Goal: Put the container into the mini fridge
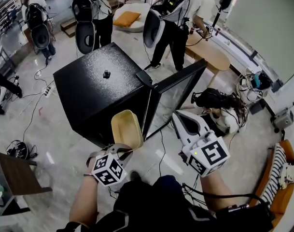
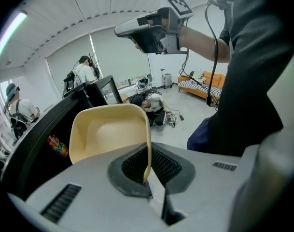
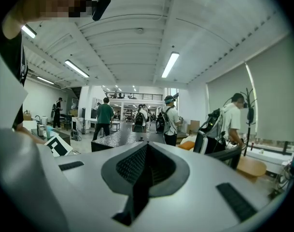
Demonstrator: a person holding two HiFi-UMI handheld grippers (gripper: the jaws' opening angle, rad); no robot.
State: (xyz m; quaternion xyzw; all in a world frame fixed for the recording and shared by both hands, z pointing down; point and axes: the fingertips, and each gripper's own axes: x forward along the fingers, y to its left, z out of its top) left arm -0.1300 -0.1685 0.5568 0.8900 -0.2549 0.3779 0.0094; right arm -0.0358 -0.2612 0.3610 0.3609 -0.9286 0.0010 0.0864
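Observation:
A black mini fridge [image 1: 96, 88] stands on the floor with its glass door [image 1: 178, 93] swung open to the right. My left gripper [image 1: 122, 148] is shut on the rim of a beige, empty container [image 1: 126, 128], held tilted in front of the fridge's open side. In the left gripper view the container's wall [image 2: 108, 132] sits pinched between the shut jaws of my left gripper [image 2: 147, 170], with the fridge's opening [image 2: 40, 129] to its left. My right gripper [image 1: 179, 117] hovers near the door, shut and empty; its jaws meet in my right gripper [image 3: 146, 166].
A red packet [image 2: 57, 146] lies inside the fridge. A small black object [image 1: 106, 74] sits on the fridge top. Several people with backpacks stand behind it. A black bag [image 1: 214, 99] and cables lie right of the door; a dark side table [image 1: 16, 173] is at left.

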